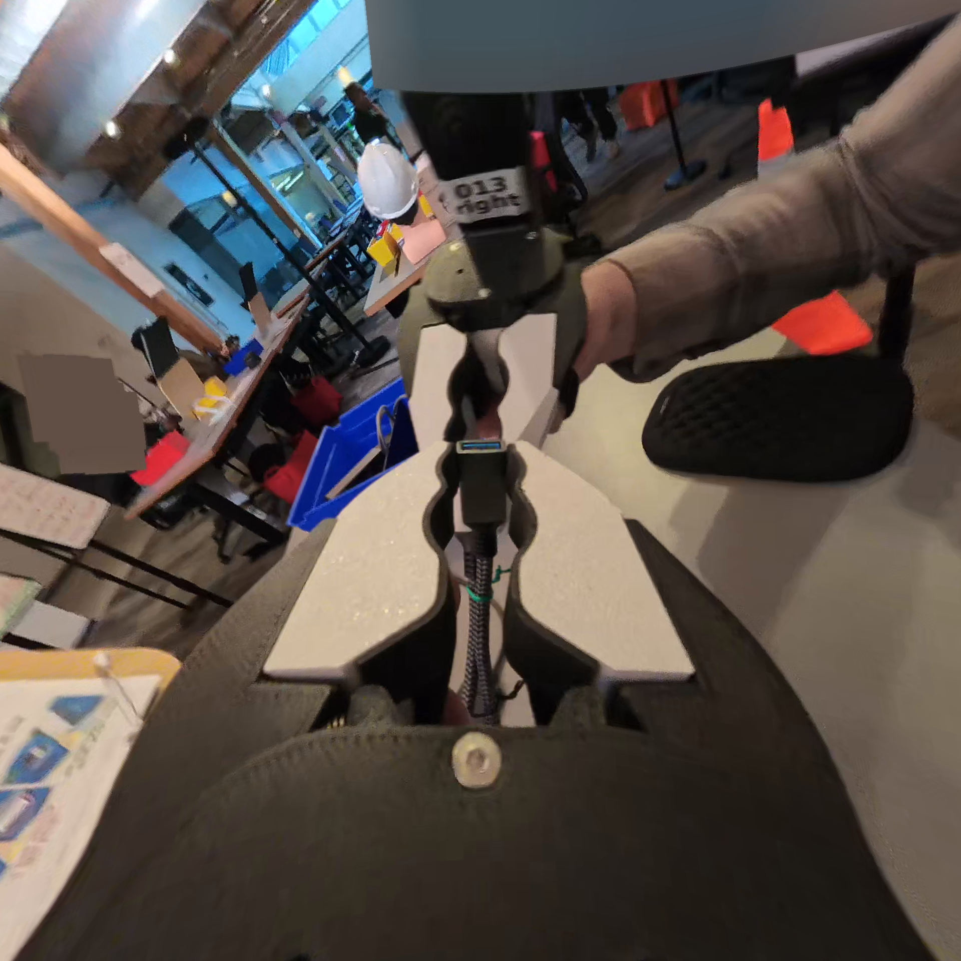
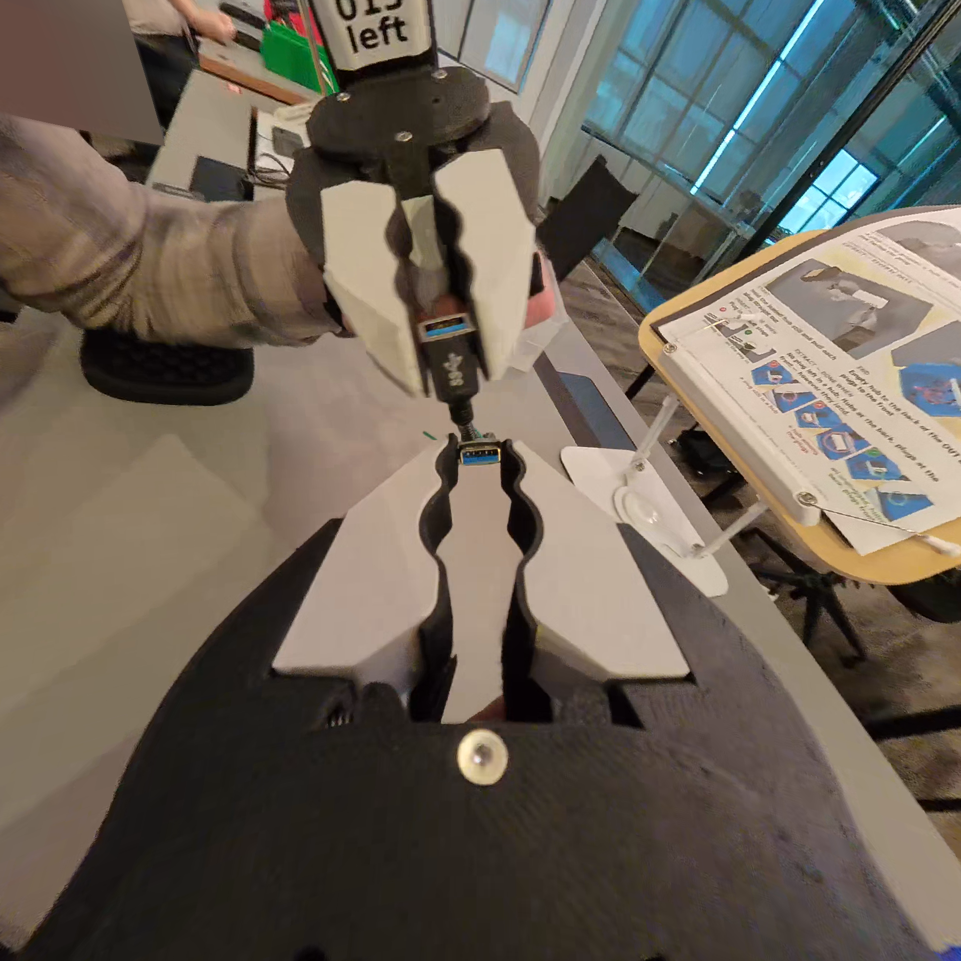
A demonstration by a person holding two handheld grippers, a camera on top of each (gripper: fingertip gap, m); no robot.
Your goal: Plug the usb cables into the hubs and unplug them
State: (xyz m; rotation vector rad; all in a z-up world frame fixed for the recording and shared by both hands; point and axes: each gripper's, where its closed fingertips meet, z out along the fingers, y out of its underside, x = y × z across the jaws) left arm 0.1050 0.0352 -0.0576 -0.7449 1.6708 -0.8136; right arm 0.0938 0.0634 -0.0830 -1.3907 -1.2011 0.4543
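1. The left tongs are clamped on a dark, rectangular USB connector with a blue-lined mouth. Its black braided cable trails back between the fingers.
2. The right tongs are pinched at their very tips on a small silver-rimmed USB end with a blue insert. Its body is hidden, so I cannot tell what it belongs to.
3. Both pieces are held in the air above the pale grey table, near each other but apart. The step in hand looks like lining them up to mate.
4. Before pushing, bring the two blue inserts face to face with their long edges parallel and their axes on one line. A tilted entry would probably jam the shell.
5. Keep one tong steady as an anchor and advance only the other, straight and slowly.
6. The right grip is shallow. The end may twist or slide back under load, so push gently and stop if it pivots.
7. Keep the cable slack so it does not pull the connector askew.
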